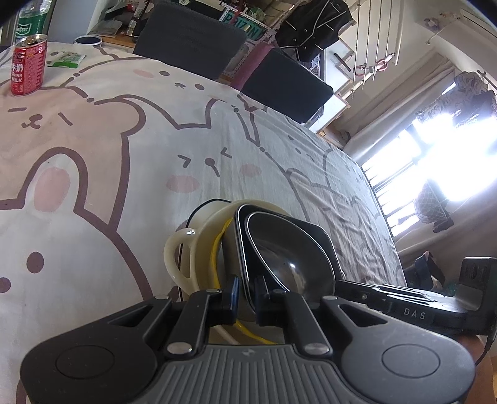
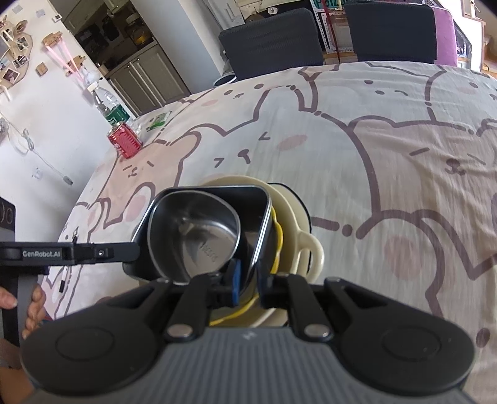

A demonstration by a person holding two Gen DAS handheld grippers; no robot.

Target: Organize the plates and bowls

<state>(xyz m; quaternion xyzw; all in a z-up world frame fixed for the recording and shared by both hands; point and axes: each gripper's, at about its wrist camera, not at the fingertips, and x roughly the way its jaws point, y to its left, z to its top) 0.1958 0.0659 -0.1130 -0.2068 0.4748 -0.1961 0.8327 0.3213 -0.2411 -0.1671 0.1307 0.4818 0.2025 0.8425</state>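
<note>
A nested stack rests on the cartoon-print tablecloth point(image 1: 93, 140). From the bottom it is a cream dish with a loop handle point(image 1: 178, 248), a yellow-rimmed plate point(image 1: 217, 245), a black square bowl point(image 1: 313, 231) and a steel bowl point(image 1: 289, 261). My left gripper point(image 1: 247, 290) is shut on the black bowl's near rim. My right gripper point(image 1: 348, 287) comes in from the right side. In the right wrist view the right gripper point(image 2: 250, 279) is shut on the black bowl point(image 2: 251, 208) at its rim, beside the steel bowl point(image 2: 198, 239). The left gripper point(image 2: 133, 248) meets the bowl's left wall.
A red milk can point(image 1: 29, 68) and a green-labelled bottle point(image 1: 31, 21) stand at the table's far left corner, with a small green packet point(image 1: 66, 59) nearby. Two dark chairs point(image 1: 189, 34) point(image 1: 285, 84) back the far edge. A person's hand point(image 2: 31, 307) grips the left tool.
</note>
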